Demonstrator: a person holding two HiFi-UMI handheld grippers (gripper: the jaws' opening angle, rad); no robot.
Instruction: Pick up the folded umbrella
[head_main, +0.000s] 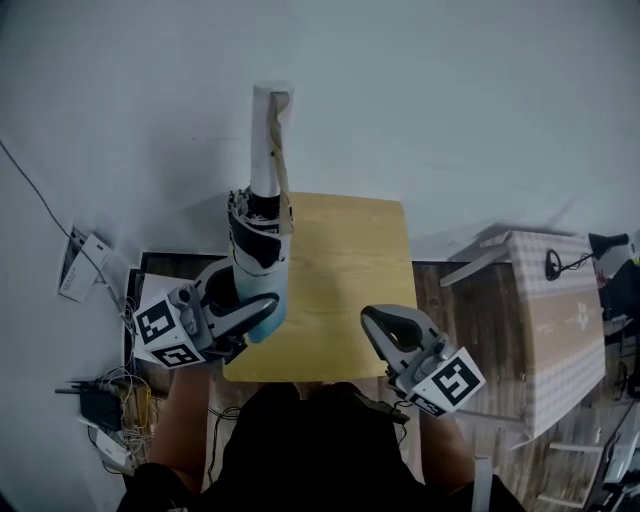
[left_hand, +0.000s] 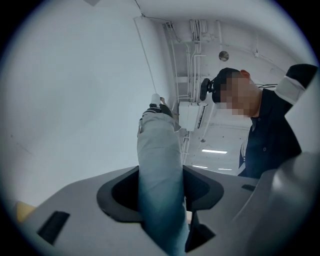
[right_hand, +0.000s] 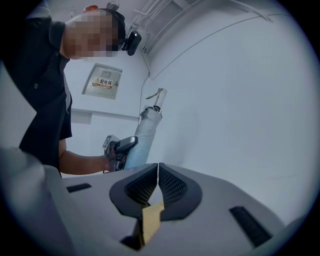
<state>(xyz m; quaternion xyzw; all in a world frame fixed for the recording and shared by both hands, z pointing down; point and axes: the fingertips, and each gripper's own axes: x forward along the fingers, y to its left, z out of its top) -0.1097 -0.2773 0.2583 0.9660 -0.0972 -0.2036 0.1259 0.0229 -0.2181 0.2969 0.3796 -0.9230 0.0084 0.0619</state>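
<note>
Umbrella: the folded umbrella (head_main: 262, 230) is in the left gripper's grip, near upright, with its white handle (head_main: 267, 130) uppermost; in the head view it reaches toward 12 o'clock, over the left edge of the wooden table (head_main: 340, 290).
Strap: a tan strap (head_main: 281, 170) hangs down the handle's right side.
Left gripper: the left gripper (head_main: 250, 315) is clamped on the umbrella's pale blue lower part; in its own view the fabric (left_hand: 159, 165) fills the gap between both pads.
Right gripper: the right gripper (head_main: 385, 325) sits at 5 o'clock of the umbrella, well apart from it, over the table's near right corner; its jaws meet at the tips with nothing between them (right_hand: 158, 172).
Right gripper view: the umbrella (right_hand: 145, 135) shows at 11 o'clock of the jaws, against the white wall.
Floor: cables and a power strip (head_main: 105, 400) lie at 8 o'clock of the table.
Side table: a checked cloth-covered table (head_main: 555, 320) stands at 3 o'clock.
</note>
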